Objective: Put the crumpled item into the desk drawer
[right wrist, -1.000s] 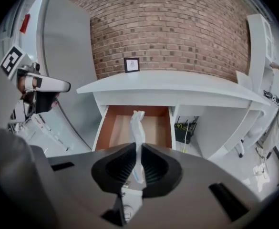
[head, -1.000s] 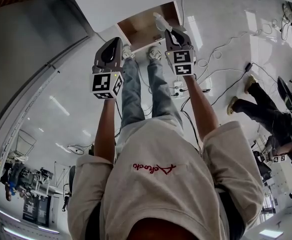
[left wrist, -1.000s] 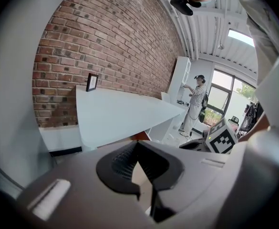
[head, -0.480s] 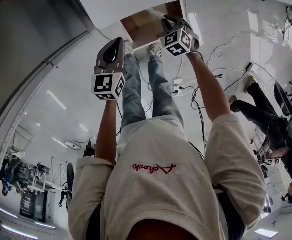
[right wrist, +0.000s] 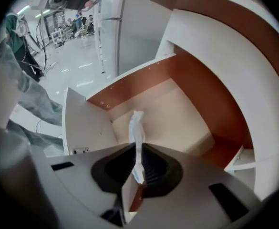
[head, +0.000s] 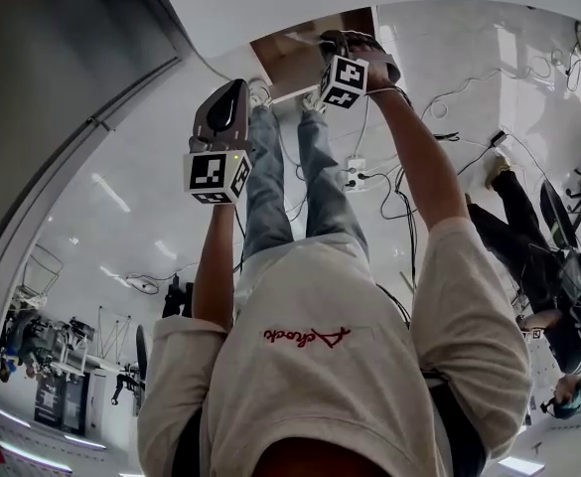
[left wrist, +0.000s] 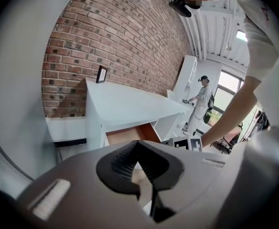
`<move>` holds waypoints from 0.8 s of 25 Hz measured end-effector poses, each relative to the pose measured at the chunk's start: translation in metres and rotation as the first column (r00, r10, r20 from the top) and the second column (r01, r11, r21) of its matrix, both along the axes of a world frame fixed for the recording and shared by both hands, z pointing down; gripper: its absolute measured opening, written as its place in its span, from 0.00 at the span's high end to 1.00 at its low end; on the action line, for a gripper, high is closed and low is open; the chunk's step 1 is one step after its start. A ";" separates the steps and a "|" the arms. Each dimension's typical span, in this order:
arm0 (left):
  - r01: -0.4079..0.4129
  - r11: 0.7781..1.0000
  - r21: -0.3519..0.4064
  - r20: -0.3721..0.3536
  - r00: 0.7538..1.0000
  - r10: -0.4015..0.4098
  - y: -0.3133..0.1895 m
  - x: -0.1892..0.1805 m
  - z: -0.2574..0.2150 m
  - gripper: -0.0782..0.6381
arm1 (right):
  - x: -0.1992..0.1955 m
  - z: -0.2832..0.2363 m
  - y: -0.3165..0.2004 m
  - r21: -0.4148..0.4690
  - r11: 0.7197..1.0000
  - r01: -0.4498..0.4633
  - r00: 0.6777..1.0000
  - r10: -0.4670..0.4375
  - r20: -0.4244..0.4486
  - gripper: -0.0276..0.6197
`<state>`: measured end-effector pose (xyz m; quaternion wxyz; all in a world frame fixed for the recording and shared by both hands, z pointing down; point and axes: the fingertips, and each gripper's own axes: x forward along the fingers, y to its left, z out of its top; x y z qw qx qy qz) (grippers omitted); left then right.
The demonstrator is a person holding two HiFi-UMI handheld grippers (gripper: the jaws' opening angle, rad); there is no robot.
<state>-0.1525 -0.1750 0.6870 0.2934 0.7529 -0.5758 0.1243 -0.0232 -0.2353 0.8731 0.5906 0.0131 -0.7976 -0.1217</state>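
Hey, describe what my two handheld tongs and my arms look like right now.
Both the left tongs and right tongs have smooth grey shells with black ribbed pads. Each carries a white cube with black square markers. You wear a cream short-sleeved T-shirt with red script.

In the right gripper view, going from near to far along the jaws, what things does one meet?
Right gripper → crumpled white item clamped in it → open drawer, its pale floor → brown wall of the drawer.
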 end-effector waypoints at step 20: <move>0.014 1.000 -0.027 -0.014 1.000 -0.014 0.017 -0.018 0.014 0.88 | -0.015 0.041 0.017 -0.028 0.993 0.117 0.988 -0.119 -0.099 0.78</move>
